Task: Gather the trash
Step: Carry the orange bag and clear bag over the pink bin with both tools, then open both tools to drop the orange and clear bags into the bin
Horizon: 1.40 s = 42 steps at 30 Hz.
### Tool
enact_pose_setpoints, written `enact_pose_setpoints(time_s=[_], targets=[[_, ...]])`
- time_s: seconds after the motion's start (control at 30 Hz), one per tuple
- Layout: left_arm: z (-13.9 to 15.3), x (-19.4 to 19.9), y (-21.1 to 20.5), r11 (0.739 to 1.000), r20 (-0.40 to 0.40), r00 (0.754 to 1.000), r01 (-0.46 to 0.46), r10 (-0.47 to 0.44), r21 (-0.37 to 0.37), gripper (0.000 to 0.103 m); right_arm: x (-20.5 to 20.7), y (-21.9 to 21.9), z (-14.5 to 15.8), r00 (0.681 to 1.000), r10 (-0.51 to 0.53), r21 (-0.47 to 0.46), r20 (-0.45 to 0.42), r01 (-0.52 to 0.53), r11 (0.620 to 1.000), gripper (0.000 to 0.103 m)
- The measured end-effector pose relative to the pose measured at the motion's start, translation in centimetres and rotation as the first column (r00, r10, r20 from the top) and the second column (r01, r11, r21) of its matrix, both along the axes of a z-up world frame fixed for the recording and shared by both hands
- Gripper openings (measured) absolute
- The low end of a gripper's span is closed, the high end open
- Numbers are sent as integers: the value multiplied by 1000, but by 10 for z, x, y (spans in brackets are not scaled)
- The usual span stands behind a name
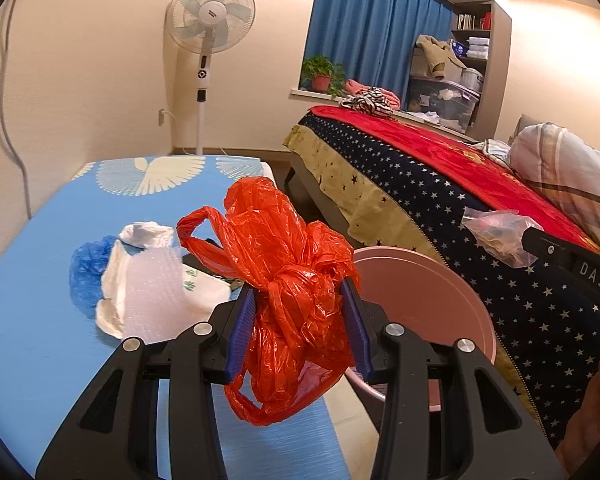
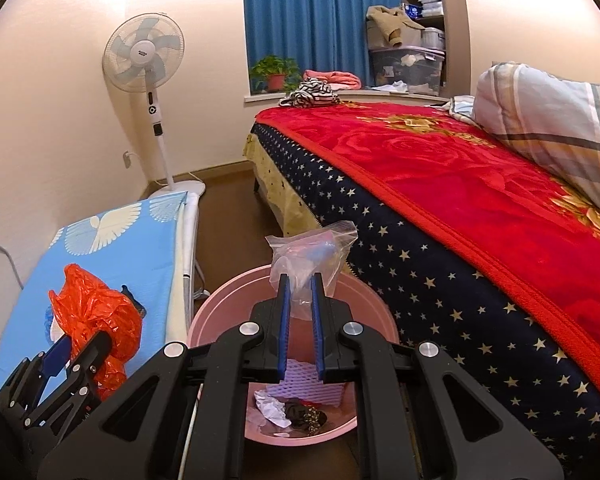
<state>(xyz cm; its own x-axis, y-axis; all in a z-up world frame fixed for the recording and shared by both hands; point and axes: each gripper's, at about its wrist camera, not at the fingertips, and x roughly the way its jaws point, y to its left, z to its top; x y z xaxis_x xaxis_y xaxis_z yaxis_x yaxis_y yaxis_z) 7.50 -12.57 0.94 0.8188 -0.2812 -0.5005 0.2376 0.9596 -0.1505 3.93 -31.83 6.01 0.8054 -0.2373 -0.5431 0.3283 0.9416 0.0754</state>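
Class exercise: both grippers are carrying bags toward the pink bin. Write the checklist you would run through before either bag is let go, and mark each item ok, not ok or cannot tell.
1. Left gripper clamped on the orange plastic bag: ok.
2. Right gripper pinching the clear plastic bag: ok.
3. Clear plastic bag above the pink bin's opening: ok.
4. Orange plastic bag above the opening: not ok; it hangs over the blue table's edge, beside the bin.
5. Room left in the bin: ok; only some scraps at the bottom.
6. Table cleared of trash: not ok; white and blue wrappings remain.
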Motion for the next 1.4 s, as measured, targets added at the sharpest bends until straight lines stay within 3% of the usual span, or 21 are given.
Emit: enact_pose_setpoints(time_s=[0.87,1.0,1.03,1.1,1.4], targets=[[-19,16,-56,986,-30,985,168,-168,-3,42,12,-28,-16,998,-57,35,-34,58,998,11],[-20,17,-62,984,-27,984,178,-178,-6,45,15,-32,-18,997,-52,47,-49,54,997,18],[-20,18,-64,984,-29,983,180,-180,-5,51,15,-32,-18,997,-60,43,-48,62,997,20],[-23,19,-66,982,-39,982,186,-186,-6,54,13,-36,-17,996,-79,51,-40,81,995,32],[-16,12,-54,984,-22,983,180,-180,3,53,8,-33,-14,997,-70,80,-22,71,994,33]])
